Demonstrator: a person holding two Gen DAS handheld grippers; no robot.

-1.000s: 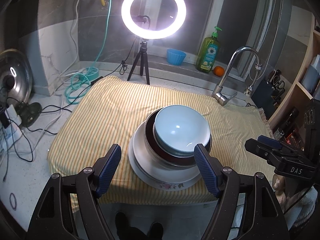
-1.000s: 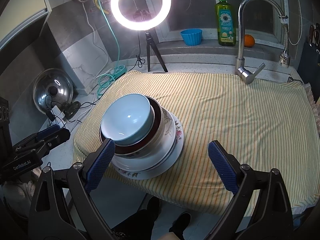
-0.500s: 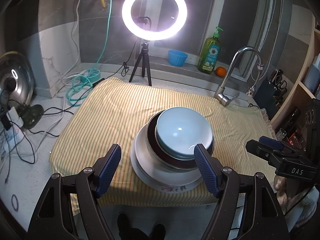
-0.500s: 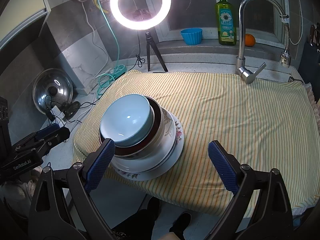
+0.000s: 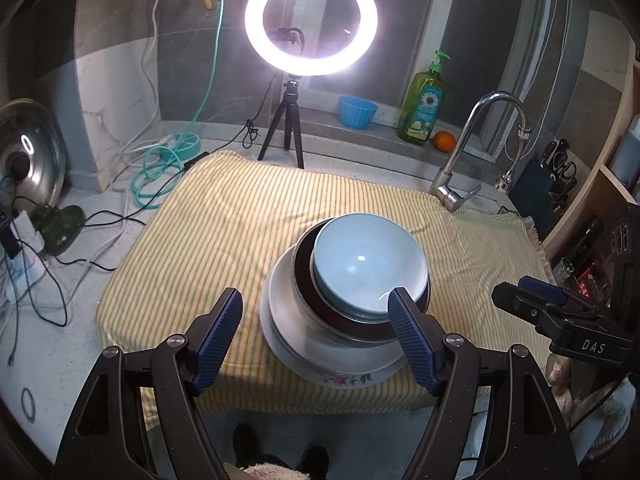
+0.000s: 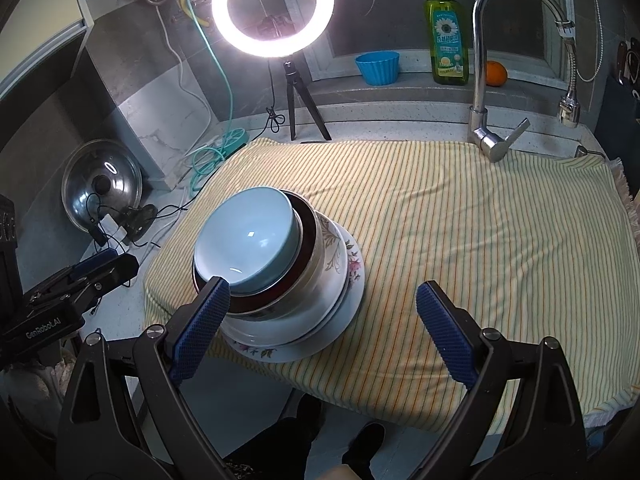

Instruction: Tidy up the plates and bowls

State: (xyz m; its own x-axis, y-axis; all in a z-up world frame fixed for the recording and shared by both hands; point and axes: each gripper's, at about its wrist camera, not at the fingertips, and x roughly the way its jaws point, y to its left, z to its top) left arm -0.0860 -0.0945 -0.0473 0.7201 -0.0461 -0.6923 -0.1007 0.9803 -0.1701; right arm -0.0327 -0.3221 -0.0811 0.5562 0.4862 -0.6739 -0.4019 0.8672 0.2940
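One stack of dishes stands near the front edge of the yellow striped cloth [image 5: 224,232] [image 6: 460,216]. A light blue bowl [image 5: 368,266] [image 6: 248,240] is on top, inside a dark-rimmed bowl [image 5: 306,280] [image 6: 306,236], on a white bowl and floral plates [image 5: 344,378] [image 6: 352,272]. My left gripper [image 5: 316,338] is open and empty, just in front of the stack. My right gripper [image 6: 320,320] is open and empty, in front of the stack's right side. Each gripper shows at the edge of the other's view.
A ring light on a tripod [image 5: 310,20] [image 6: 274,8] stands behind the cloth. A faucet [image 5: 460,184] [image 6: 486,120], a green soap bottle [image 5: 426,104], a blue cup [image 5: 357,112] and an orange [image 5: 445,140] are at the back. A pot lid [image 5: 24,156] and cables lie left.
The left gripper has drawn back and risen slightly, so the stack sits farther from it. The right gripper has barely moved. Both stay open.
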